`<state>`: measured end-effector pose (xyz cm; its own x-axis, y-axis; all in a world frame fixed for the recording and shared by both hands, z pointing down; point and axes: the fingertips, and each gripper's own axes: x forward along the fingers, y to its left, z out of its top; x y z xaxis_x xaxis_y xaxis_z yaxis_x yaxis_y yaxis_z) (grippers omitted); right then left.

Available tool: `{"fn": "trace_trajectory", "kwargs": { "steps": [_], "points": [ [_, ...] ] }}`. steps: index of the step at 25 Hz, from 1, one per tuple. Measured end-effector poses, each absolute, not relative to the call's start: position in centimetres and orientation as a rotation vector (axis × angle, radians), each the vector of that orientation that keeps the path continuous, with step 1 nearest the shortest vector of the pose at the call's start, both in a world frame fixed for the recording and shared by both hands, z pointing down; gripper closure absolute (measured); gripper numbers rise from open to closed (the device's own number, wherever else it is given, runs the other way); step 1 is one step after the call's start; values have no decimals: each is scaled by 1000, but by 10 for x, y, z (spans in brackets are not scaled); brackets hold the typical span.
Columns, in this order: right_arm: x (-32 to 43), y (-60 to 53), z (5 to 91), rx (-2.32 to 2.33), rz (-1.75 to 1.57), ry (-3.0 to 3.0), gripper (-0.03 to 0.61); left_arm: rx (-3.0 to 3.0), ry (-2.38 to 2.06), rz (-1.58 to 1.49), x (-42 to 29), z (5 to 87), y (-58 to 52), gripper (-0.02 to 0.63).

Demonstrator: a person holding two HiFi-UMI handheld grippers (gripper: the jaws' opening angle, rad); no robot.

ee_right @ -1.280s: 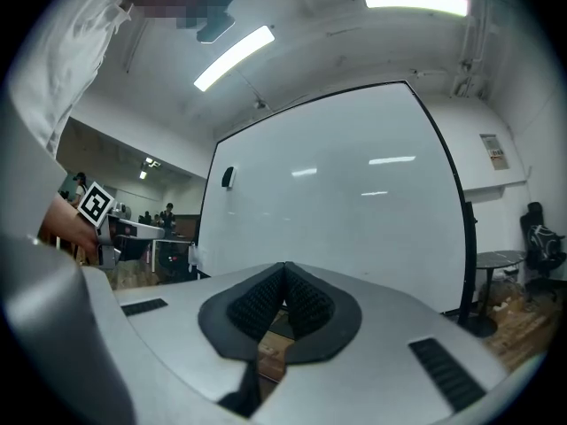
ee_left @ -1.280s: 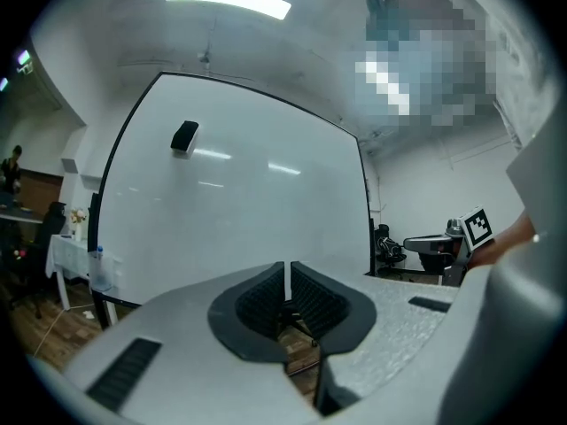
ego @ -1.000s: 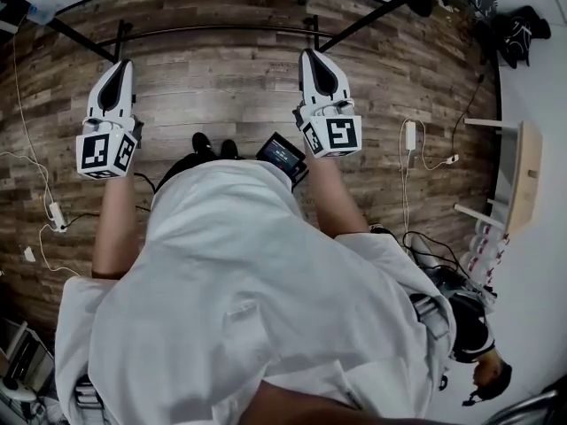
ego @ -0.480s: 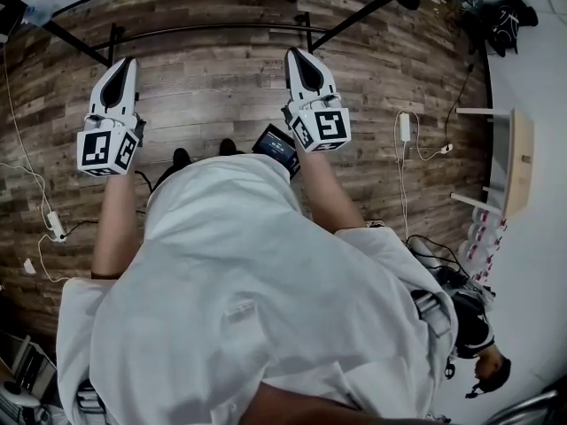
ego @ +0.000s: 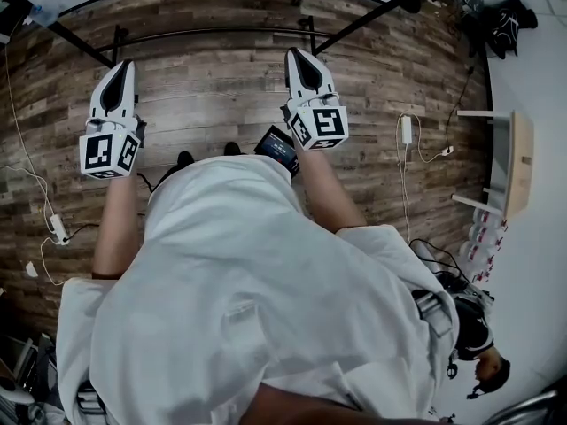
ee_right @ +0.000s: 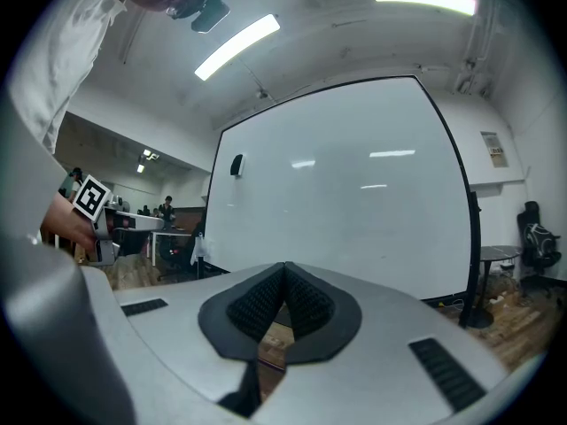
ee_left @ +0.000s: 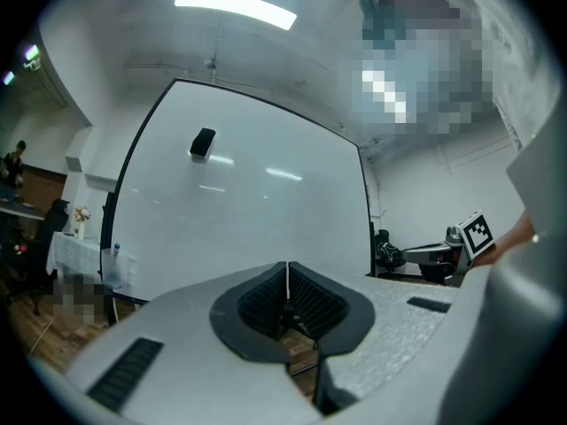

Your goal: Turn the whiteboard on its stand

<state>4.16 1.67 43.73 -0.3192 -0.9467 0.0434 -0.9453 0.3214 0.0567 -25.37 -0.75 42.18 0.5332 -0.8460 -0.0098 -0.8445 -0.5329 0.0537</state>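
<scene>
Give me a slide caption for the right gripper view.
Right gripper, jaws shut and empty, faces the blank whiteboard with a black object near its left edge.

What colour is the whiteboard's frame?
Black frame around the whiteboard; clearest in the right gripper view.

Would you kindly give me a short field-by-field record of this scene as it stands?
whiteboard: standing upright, blank
black item: stuck near the board's upper left
left claw: shut, empty, facing the board, apart from it
right claw: shut, empty, facing the board, apart from it
floor: wooden planks
</scene>
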Motion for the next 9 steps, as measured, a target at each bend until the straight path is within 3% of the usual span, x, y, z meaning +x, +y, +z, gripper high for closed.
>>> {"fn": "trace_trajectory", "kwargs": {
  "steps": [9],
  "points": [
    [58, 6, 437, 1762, -54, -2505, 581, 2700, -1450, -50, -225, 428, -19, 601]
  ]
}}
